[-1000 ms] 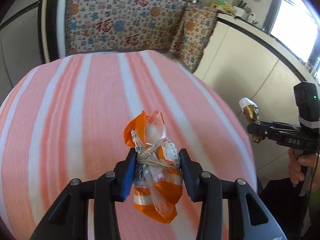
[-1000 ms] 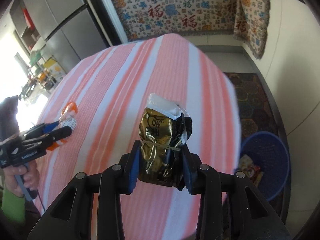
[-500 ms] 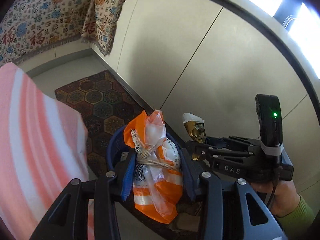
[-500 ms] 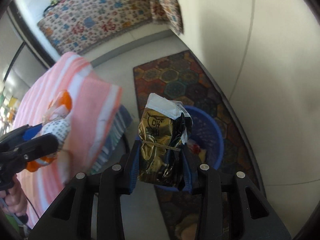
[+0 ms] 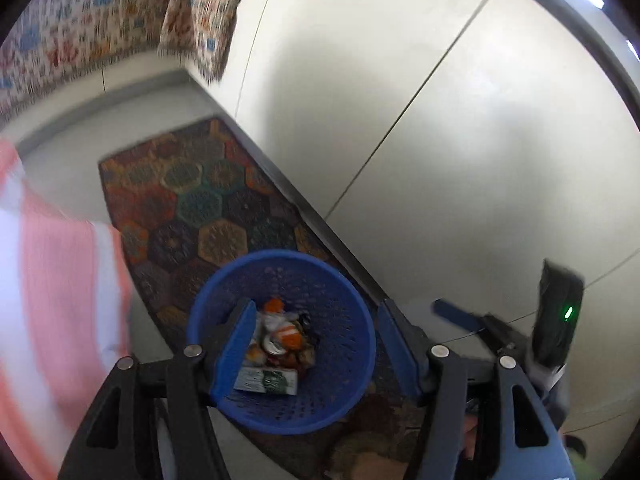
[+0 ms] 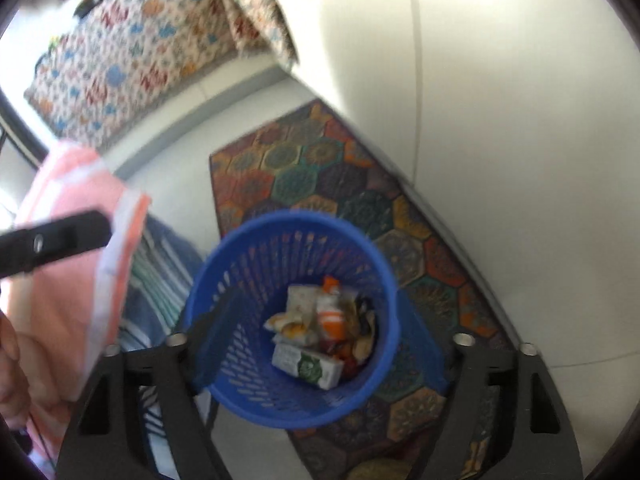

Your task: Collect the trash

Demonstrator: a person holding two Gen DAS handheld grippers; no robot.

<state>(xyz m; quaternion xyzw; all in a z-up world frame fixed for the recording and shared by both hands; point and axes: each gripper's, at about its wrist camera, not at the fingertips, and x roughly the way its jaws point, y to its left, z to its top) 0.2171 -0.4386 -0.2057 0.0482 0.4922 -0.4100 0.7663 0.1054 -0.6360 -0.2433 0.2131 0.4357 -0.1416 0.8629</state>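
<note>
Both tools point down over the round blue perforated plastic wastebasket (image 5: 352,384), which stands on the multicoloured hexagon-patterned rug (image 5: 192,196) beside the pale wall. The left tool (image 5: 316,344) has just been opening; its jaws stand spread with nothing between them. The right tool (image 6: 316,344) has also just been opening; its jaws stand wide, framing the wastebasket (image 6: 240,364), and grip nothing. The trash lies at the bottom of the wastebasket: an orange-and-white plastic wrapper (image 5: 286,330), a white-and-green carton (image 6: 308,366) and other crumpled packaging. The pink-and-white striped cloth-covered surface (image 5: 52,308) is at the left.
</note>
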